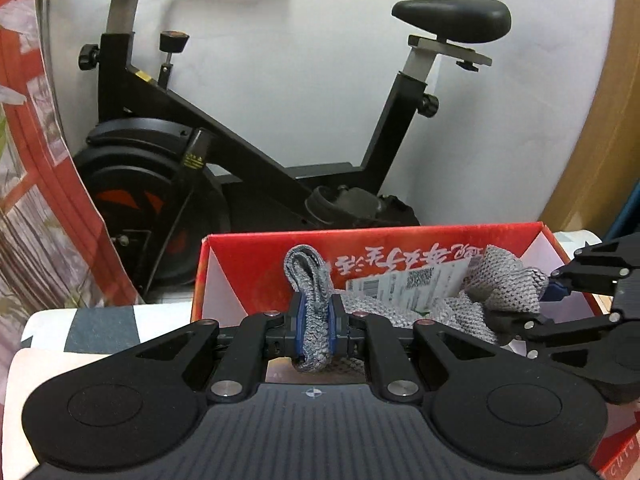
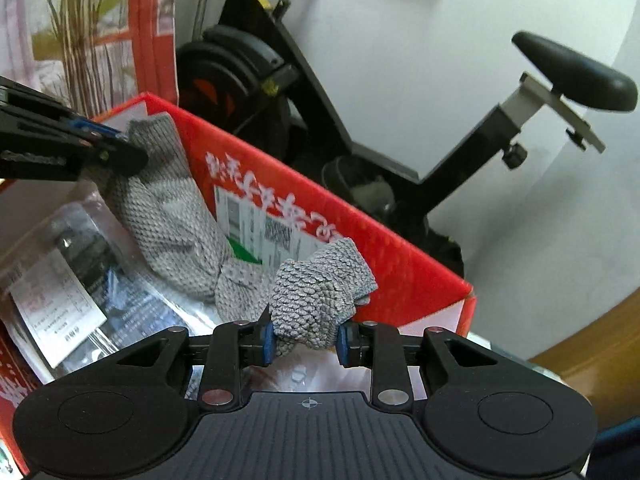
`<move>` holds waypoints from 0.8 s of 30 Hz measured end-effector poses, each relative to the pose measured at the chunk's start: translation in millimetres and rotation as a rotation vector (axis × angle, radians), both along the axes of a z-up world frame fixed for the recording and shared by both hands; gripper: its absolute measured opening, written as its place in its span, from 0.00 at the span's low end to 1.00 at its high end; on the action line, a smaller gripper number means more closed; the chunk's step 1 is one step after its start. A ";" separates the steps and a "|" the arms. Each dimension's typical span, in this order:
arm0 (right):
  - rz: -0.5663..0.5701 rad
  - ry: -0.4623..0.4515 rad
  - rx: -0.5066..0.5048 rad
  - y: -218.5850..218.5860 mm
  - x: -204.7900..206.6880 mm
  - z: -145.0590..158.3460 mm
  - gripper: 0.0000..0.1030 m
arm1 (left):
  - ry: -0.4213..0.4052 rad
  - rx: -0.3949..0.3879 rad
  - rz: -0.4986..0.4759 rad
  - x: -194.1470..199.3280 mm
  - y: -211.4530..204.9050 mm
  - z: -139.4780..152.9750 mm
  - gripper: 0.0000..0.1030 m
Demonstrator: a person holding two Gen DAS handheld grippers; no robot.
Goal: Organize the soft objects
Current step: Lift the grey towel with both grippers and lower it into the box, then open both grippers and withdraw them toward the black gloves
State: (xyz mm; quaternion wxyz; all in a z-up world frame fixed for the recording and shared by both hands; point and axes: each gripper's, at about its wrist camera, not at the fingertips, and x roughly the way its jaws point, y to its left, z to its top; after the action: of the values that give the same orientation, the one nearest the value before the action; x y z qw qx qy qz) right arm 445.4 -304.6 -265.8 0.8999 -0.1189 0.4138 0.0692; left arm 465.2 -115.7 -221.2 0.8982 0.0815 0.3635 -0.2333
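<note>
Left tongs (image 1: 316, 322) pinching one end of a grey knit cloth (image 1: 310, 280); right tongs (image 2: 306, 338) pinching its other end. Cloth sags between both tongs into the red box (image 2: 400, 264) beyond, over bagged items (image 2: 80, 264).

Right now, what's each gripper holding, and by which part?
Both hold one grey knit cloth over the red box. The left gripper pinches a folded end of it; the right gripper clamps the bunched opposite end.
</note>
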 end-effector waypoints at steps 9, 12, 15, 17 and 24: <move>-0.083 0.005 0.098 -15.2 -2.7 0.7 0.55 | 0.013 -0.100 0.013 -10.3 17.1 13.8 0.48; -0.123 -0.037 0.149 -27.0 -10.6 14.6 0.78 | -0.011 -0.116 0.003 -22.4 21.6 24.2 0.54; -0.157 -0.124 0.201 -34.7 -27.9 34.8 0.92 | -0.054 -0.100 0.004 -37.6 24.2 37.3 0.60; -0.163 -0.170 0.223 -37.9 -40.8 47.0 0.98 | -0.070 -0.093 0.009 -49.1 27.5 44.8 0.64; -0.149 -0.269 0.278 -39.1 -83.3 74.9 1.00 | -0.155 -0.107 0.032 -97.0 47.0 70.7 0.98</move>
State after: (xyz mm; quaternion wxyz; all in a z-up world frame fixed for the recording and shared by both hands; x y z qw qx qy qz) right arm 362.1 -343.6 -190.9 0.9575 0.0293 0.2838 0.0425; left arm 368.2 -68.7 -150.5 0.9304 0.0453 0.2809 -0.2309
